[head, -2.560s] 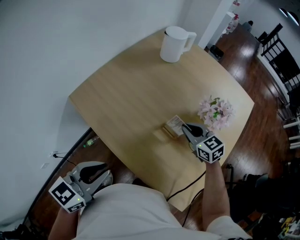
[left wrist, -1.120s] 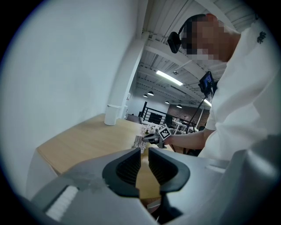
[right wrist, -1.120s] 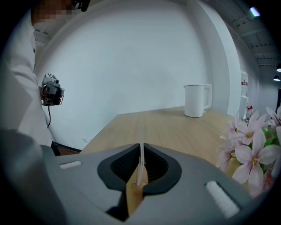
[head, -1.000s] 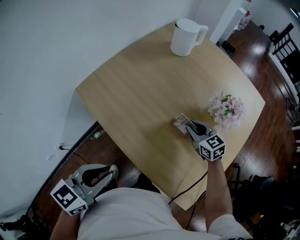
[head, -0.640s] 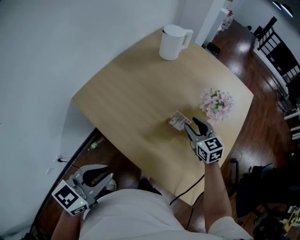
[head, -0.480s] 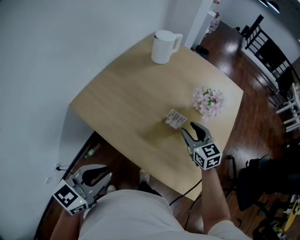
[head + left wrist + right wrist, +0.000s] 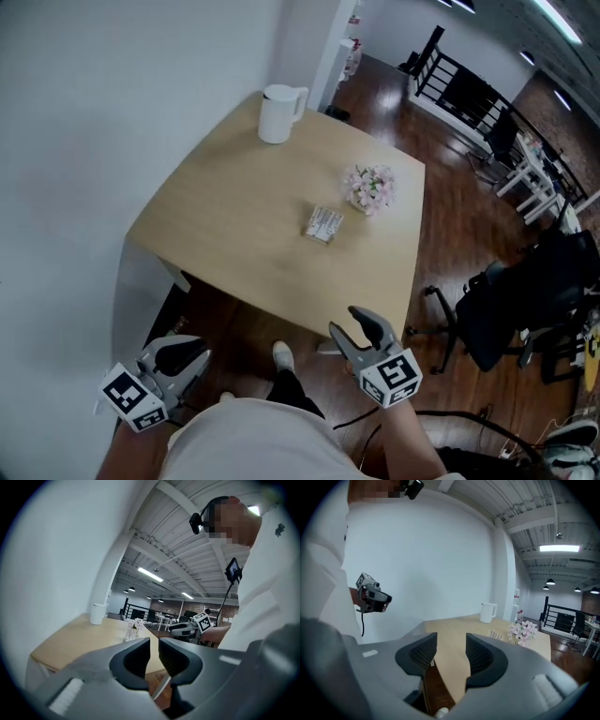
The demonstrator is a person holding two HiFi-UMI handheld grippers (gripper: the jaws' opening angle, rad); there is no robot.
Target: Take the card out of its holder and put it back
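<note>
The card (image 7: 324, 225) sits in its small holder in the middle of the wooden table (image 7: 216, 216), and shows far off in the right gripper view (image 7: 494, 633). My right gripper (image 7: 354, 324) hangs well back from the table's near edge, over the floor. Its jaws are opening and nothing is between them (image 7: 450, 645). My left gripper (image 7: 186, 351) is low at my left side, off the table, its jaws nearly together on nothing (image 7: 154, 646). Each gripper shows in the other's view, the right gripper (image 7: 190, 627) and the left gripper (image 7: 372, 595).
A white jug (image 7: 278, 113) stands at the table's far corner. A small pot of pink flowers (image 7: 368, 187) is just right of the card. A black office chair (image 7: 497, 319) stands on the wood floor to the right, and a white wall runs along the left.
The right gripper has let go of the card, opened, and drawn back from the table toward my body. The card stays in its holder. The left gripper stays low at my side.
</note>
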